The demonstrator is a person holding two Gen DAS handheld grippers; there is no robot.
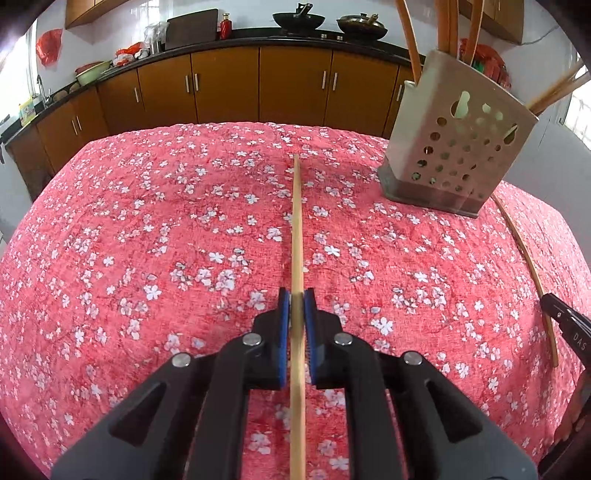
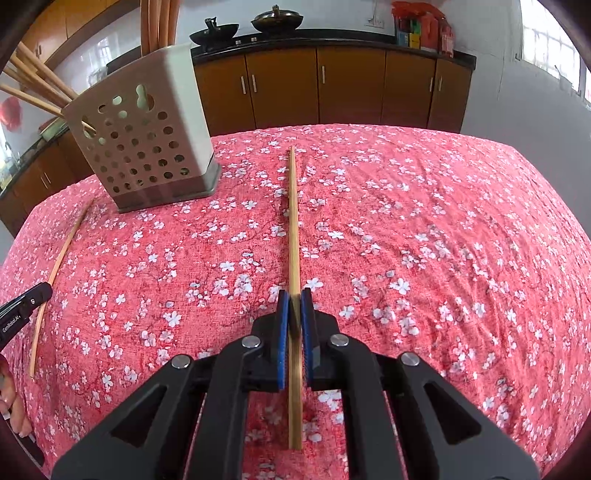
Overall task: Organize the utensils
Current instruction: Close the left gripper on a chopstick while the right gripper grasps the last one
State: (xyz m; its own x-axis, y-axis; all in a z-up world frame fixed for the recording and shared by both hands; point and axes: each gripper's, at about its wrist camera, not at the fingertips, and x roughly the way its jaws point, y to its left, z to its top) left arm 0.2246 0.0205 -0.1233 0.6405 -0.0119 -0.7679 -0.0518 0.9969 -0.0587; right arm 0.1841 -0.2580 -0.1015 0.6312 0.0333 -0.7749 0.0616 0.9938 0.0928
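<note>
chopsticks on cloth (image 1: 297, 221): 2 | holder (image 1: 454, 147): 1 | woks (image 1: 299, 18): 2

My left gripper (image 1: 296, 295) is black plastic with two blue pads (image 1: 283, 306) on the inner faces and four round silver screws on the linkage. My right gripper (image 2: 294, 295) looks the same. At the left edge of the right wrist frame its twin shows small white letters; at the right edge of the other frame, "DAS".
</note>
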